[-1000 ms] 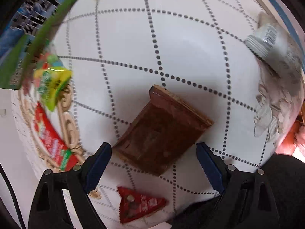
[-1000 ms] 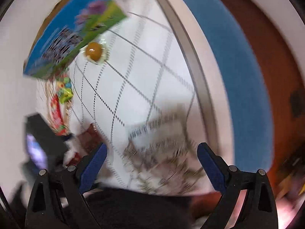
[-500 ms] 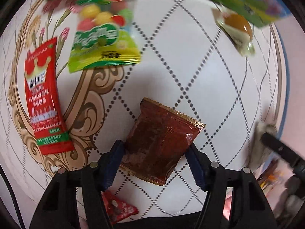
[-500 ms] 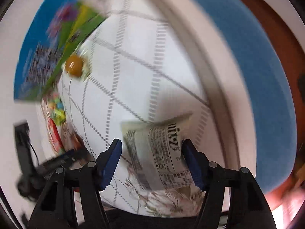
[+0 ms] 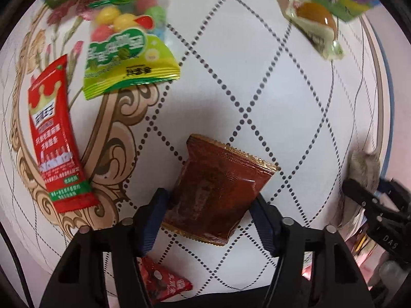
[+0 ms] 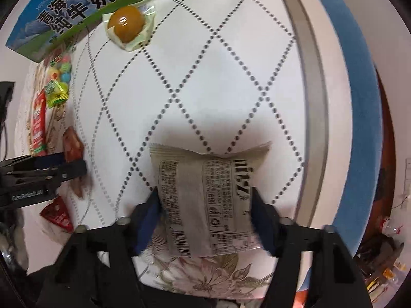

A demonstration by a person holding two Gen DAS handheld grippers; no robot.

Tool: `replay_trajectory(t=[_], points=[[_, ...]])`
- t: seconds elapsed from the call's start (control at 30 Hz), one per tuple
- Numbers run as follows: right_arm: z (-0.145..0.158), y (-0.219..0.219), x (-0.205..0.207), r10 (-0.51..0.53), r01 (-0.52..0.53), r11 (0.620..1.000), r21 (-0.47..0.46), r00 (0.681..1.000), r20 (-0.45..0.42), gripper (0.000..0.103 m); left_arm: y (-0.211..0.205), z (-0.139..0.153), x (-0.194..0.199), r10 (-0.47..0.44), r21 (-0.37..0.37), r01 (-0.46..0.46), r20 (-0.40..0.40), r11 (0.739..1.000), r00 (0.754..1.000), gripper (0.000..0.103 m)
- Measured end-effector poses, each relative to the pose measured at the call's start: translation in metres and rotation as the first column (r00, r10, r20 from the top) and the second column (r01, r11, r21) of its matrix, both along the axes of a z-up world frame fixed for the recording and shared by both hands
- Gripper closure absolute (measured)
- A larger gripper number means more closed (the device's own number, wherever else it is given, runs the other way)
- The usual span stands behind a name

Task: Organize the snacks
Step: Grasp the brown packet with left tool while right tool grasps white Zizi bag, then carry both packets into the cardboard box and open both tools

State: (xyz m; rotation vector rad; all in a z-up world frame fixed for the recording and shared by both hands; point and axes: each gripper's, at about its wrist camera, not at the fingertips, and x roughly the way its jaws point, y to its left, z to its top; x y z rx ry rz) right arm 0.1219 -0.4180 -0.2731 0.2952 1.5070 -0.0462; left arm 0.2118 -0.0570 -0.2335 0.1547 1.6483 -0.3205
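My left gripper (image 5: 209, 205) is shut on a brown foil snack packet (image 5: 218, 187), its blue pads pressing both sides just above the white quilted tablecloth (image 5: 257, 64). My right gripper (image 6: 205, 205) is shut on a beige printed snack packet (image 6: 205, 200), held over the same cloth near the table's right edge. The left gripper and its brown packet (image 6: 73, 143) also show at the left of the right wrist view. The right gripper's black body (image 5: 380, 213) shows at the right edge of the left wrist view.
A red sachet (image 5: 56, 138), a green candy bag (image 5: 125, 51), a packed egg (image 5: 314, 20) and a small red triangular packet (image 5: 161, 282) lie on the cloth. A milk carton (image 6: 77, 7) stands at the back. The table's blue rim (image 6: 359, 128) runs along the right.
Both grippers closed from wide open onto their packets. The left one turned toward the left side snacks. The right one now holds the beige packet steady and square.
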Motion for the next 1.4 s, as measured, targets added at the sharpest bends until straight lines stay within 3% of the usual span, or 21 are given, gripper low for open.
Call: replay_trajectory(t=[0.2, 0.37, 0.63, 0.73, 0.8, 0.93, 1.03, 1.33, 1.4], points=[[0.018, -0.010, -0.006, -0.052, 0.049, 0.998, 0.036, 0.997, 0.060, 0.045, 0.004, 0.029, 0.000, 0.088, -0.067, -0.087, -0.002, 0.994, 0.996, 0.045], [0.051, -0.010, 0.001, -0.064, 0.051, 0.993, 0.106, 0.990, 0.126, 0.046, 0.020, 0.066, 0.006, 0.136, -0.132, -0.132, 0.022, 0.982, 0.990, 0.045], [0.146, 0.011, 0.055, -0.063, -0.017, 0.970, 0.241, 0.945, 0.321, 0.046, 0.042, 0.179, 0.059, 0.233, -0.320, -0.184, 0.121, 0.929, 0.965, 0.045], [0.177, 0.029, 0.093, -0.047, -0.060, 0.965, 0.256, 0.919, 0.392, 0.046, 0.044, 0.211, 0.090, 0.246, -0.315, -0.181, 0.180, 0.932, 0.952, 0.045], [0.191, 0.037, 0.121, -0.036, -0.081, 0.963, 0.256, 0.905, 0.425, 0.046, 0.044, 0.229, 0.119, 0.242, -0.268, -0.176, 0.236, 0.947, 0.941, 0.045], [0.192, 0.066, 0.180, -0.039, -0.093, 0.956, 0.280, 0.900, 0.434, 0.046, 0.041, 0.231, 0.171, 0.211, -0.180, -0.172, 0.228, 0.969, 0.951, 0.045], [0.177, 0.084, 0.223, -0.040, -0.088, 0.953, 0.291, 0.912, 0.409, 0.046, 0.040, 0.214, 0.201, 0.205, -0.108, -0.186, 0.205, 0.977, 0.957, 0.045], [0.131, 0.108, 0.279, -0.068, -0.039, 0.929, 0.369, 0.960, 0.273, 0.045, 0.033, 0.165, 0.243, 0.192, -0.029, -0.190, 0.097, 0.981, 0.977, 0.044], [0.122, 0.110, 0.284, -0.071, -0.026, 0.917, 0.399, 0.971, 0.227, 0.029, 0.032, 0.161, 0.245, 0.193, -0.012, -0.193, 0.096, 0.981, 0.976, 0.044]])
